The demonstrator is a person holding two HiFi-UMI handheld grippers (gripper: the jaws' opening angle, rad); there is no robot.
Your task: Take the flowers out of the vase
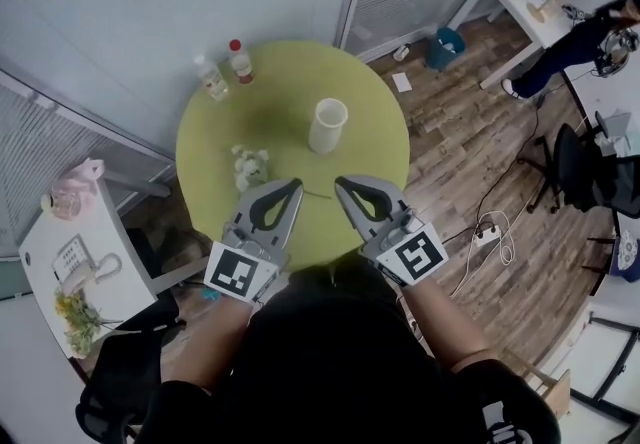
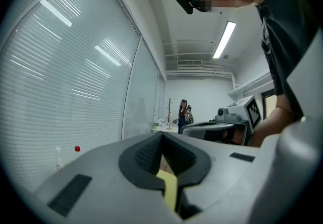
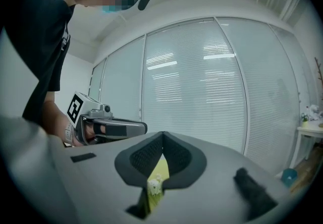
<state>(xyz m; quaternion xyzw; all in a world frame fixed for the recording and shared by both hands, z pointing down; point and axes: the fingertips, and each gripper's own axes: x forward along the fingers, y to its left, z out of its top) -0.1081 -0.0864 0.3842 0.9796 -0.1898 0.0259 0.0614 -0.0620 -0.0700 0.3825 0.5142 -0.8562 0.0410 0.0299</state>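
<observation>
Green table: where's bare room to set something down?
The widest bare patch is the table's right side, between the vase and the right rim. The strip between the bottles and the flowers is also bare. It is crowded at the near edge, by the flowers, left gripper and right gripper.

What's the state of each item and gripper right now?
vase: upright, no flowers in it
flowers: lying on the table, left of vase
red-capped bottle: standing, capped
clear bottle: standing, capped
left gripper: shut, empty
right gripper: shut, empty
</observation>
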